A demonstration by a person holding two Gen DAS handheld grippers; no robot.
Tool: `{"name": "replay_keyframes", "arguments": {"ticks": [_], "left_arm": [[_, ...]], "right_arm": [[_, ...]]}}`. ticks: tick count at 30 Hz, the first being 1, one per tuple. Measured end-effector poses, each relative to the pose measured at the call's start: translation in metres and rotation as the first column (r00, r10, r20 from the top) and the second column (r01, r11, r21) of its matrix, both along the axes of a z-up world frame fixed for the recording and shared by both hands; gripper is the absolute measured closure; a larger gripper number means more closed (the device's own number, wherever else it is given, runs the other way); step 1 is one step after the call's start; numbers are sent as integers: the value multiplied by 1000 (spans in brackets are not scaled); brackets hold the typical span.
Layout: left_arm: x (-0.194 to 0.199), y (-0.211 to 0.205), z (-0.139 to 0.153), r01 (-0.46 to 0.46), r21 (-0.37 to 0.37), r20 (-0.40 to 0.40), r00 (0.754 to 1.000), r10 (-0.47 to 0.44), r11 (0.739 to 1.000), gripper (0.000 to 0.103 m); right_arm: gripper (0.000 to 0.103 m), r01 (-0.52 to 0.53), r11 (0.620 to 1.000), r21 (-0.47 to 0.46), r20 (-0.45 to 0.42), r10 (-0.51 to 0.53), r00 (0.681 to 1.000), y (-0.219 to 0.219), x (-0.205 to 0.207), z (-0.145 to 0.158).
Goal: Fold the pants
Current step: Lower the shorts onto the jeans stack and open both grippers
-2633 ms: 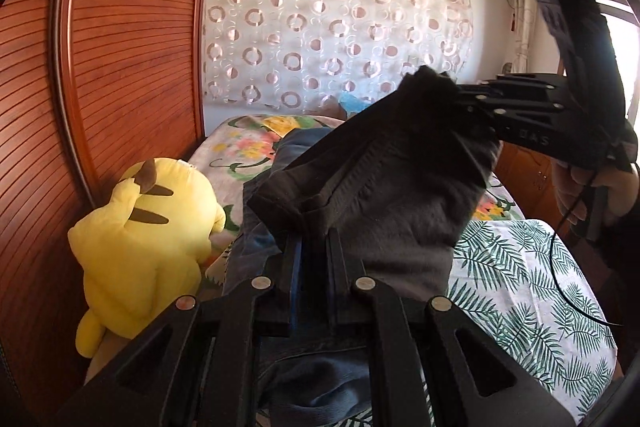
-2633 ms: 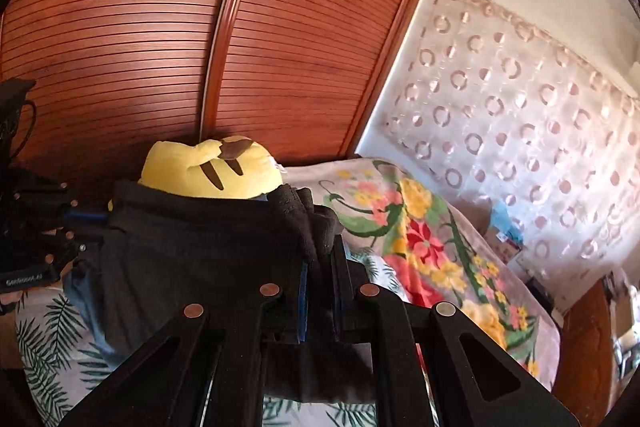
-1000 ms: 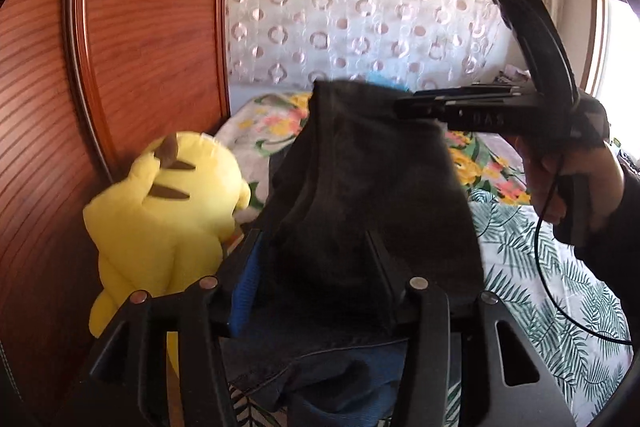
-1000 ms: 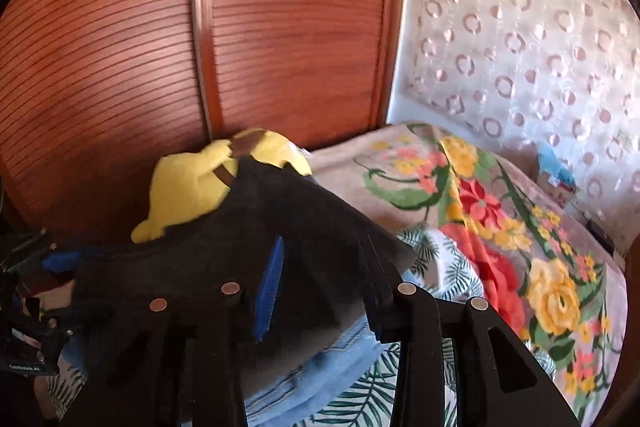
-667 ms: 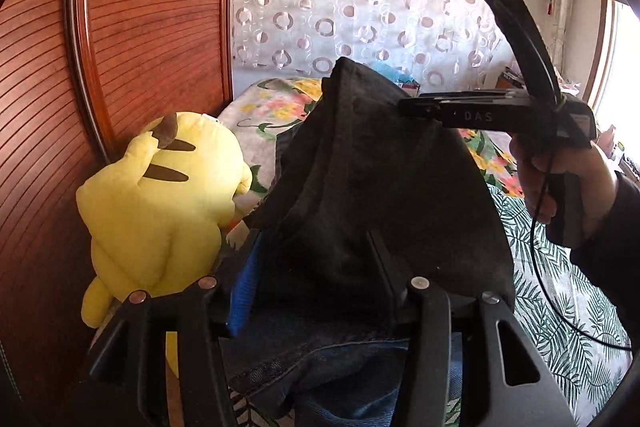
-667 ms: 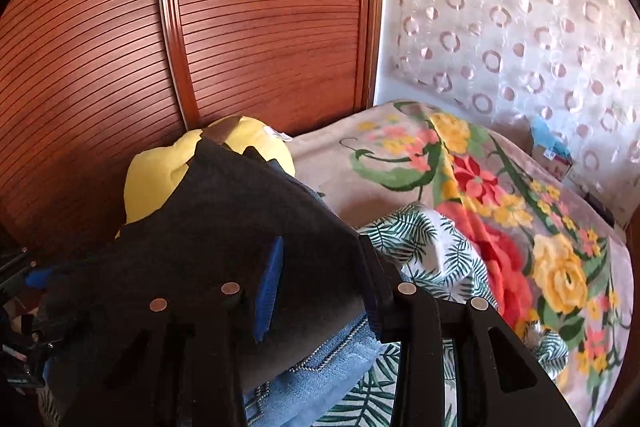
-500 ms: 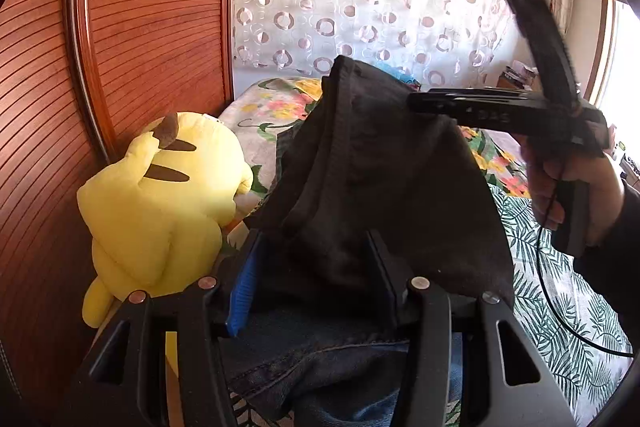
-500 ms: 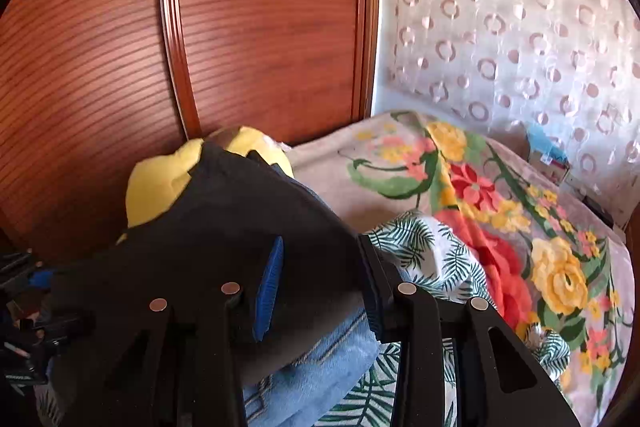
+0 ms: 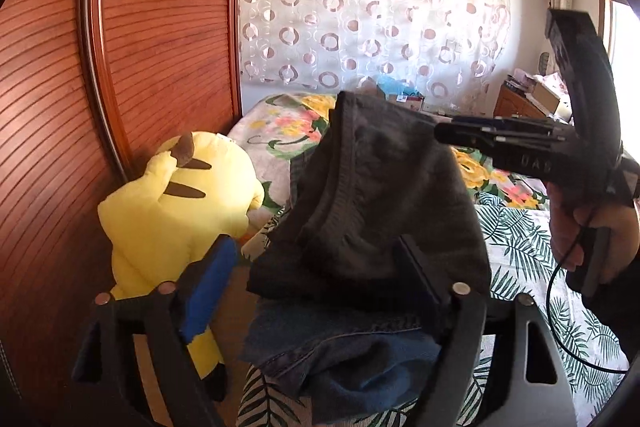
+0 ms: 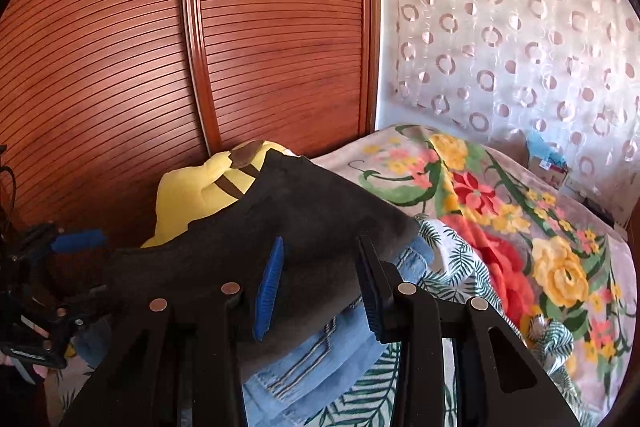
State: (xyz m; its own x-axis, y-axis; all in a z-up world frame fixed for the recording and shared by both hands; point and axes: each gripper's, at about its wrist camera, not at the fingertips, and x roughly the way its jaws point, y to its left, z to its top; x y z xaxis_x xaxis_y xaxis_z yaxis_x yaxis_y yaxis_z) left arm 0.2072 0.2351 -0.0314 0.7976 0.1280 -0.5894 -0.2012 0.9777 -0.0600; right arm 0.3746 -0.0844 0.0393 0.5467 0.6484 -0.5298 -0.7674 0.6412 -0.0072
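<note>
- The wooden slatted wardrobe door (image 9: 120, 67) fills the left side of both views, with a circle-patterned curtain (image 9: 360, 19) on the wall behind.
- The bed (image 10: 500, 227) carries a flowered blanket at its far end and a leaf-print sheet (image 9: 532, 239) nearer the cameras.
- A yellow plush toy (image 9: 176, 211) sits on the bed against the wardrobe door.
- The dark grey pants (image 9: 372, 203) are folded into a thick bundle, lying on top of a pair of blue jeans (image 9: 348, 351) on the sheet.
- The left gripper (image 9: 316, 279) has its jaws opening; its blue pad stands clear of the cloth on the left, and the pants' near edge lies between the fingers without being pressed.
- The right gripper (image 10: 318, 283) straddles the other end of the pants, the cloth filling the gap between its fingers; whether the pads pinch it I cannot tell.
- A hand (image 9: 588, 231) grips the right gripper's handle, with a black cable hanging below.
</note>
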Motion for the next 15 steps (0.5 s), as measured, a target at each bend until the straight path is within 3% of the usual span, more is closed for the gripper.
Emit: {"name": "replay_keyframes", "arguments": {"ticks": [4, 8, 15], "left_arm": [[-5, -4, 7, -16, 44, 4, 1000, 16, 999, 19], [-9, -4, 12, -29, 36, 16, 999, 28, 999, 18], [-20, -8, 20, -47, 49, 41, 998, 45, 998, 18]], "right_arm": [[65, 17, 1000, 2, 1, -17, 1000, -4, -7, 1], [64, 34, 999, 0, 1, -34, 999, -9, -15, 2], [54, 49, 999, 5, 12, -49, 999, -16, -40, 9]]}}
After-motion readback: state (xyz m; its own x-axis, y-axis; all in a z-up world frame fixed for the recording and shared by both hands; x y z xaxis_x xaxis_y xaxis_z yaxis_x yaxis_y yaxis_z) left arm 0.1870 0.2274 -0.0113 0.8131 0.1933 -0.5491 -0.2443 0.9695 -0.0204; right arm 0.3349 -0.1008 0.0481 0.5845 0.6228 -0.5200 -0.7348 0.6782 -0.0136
